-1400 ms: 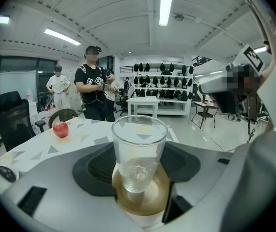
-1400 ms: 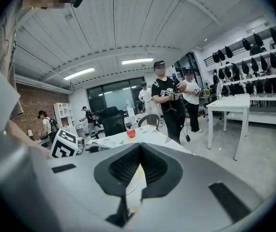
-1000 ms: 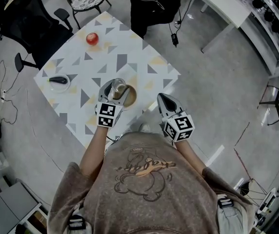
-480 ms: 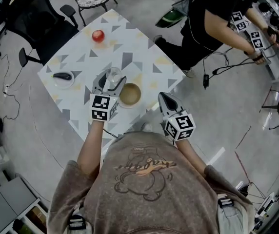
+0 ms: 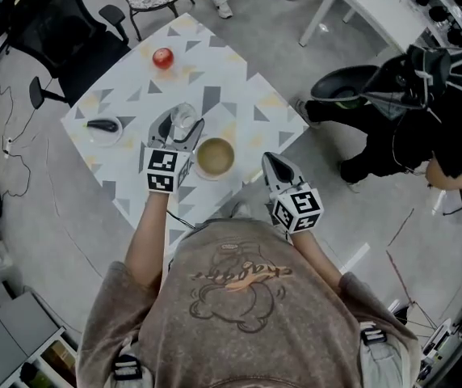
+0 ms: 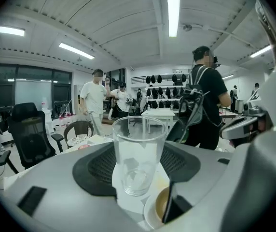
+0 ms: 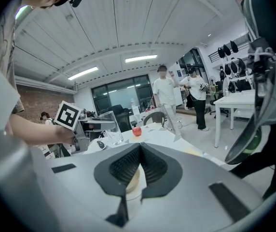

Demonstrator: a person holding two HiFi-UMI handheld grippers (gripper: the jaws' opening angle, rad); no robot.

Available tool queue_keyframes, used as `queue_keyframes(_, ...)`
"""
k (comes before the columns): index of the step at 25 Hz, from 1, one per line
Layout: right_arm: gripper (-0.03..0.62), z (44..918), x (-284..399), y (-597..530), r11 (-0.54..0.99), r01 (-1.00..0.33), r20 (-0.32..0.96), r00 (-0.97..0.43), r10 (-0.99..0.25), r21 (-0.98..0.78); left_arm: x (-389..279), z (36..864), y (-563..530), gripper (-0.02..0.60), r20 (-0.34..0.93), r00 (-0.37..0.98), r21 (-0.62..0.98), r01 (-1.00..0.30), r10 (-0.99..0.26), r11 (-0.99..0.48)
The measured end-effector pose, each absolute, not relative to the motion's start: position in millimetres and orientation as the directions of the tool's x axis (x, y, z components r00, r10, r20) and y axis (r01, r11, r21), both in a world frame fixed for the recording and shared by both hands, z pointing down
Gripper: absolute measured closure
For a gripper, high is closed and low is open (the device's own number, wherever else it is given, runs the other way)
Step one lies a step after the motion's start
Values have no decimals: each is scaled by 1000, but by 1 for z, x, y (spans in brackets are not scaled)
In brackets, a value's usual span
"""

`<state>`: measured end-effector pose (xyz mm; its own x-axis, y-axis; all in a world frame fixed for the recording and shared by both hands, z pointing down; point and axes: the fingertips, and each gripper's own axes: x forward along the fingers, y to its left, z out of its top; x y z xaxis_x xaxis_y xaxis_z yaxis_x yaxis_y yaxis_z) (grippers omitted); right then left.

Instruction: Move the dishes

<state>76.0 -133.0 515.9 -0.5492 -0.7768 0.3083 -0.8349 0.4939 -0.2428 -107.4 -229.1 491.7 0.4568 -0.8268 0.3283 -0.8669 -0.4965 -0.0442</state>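
The left gripper (image 5: 178, 131) has its fingers (image 6: 95, 166) clenched on a clear, empty drinking glass (image 5: 184, 118), one dark pad pressed to each side of it. The glass stands upright in the grip, over the patterned bench (image 5: 215, 87), just beside a tan bowl (image 5: 216, 157) that sits on the bench near its close edge. The right gripper (image 7: 140, 148) hangs at the bowl's other side, near the bench corner, its fingers drawn together tip to tip with nothing between them; part of the bowl shows below them in the right gripper view. Farther across the bench lie a red apple (image 5: 163, 57) and, well apart from it, a small white plate (image 5: 92, 138) bearing a dark object (image 5: 102, 125). A black office chair (image 5: 61, 31) stands beyond the bench
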Motion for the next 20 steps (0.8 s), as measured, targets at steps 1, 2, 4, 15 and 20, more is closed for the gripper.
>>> queue_keyframes(1,591,516,76,-133,494,-835,310,-549,-777,-242,-109,496,-230,295,332,455,-42,-868,-826,-495)
queue_keyframes(2,591,516,75,-133,493,-836,311,-548,-777,-242,-110,500,-231,295,336,453,-41,-869,-826,-493)
queue_keyframes(4,591,517,75,-134,490,-838,315,-545,-777,-239,-113,509,-234,295,344,451,-39,-869,-823,-493)
queue_keyframes(15,591,524,77,-140,470,-850,347,-526,-777,-237,-126,571,-249,295,378,441,23,-883,-814,-468)
queue_keyframes(20,590,530,71,-143,477,-845,369,-535,-760,-242,-133,596,-259,295,397,421,33,-895,-816,-446)
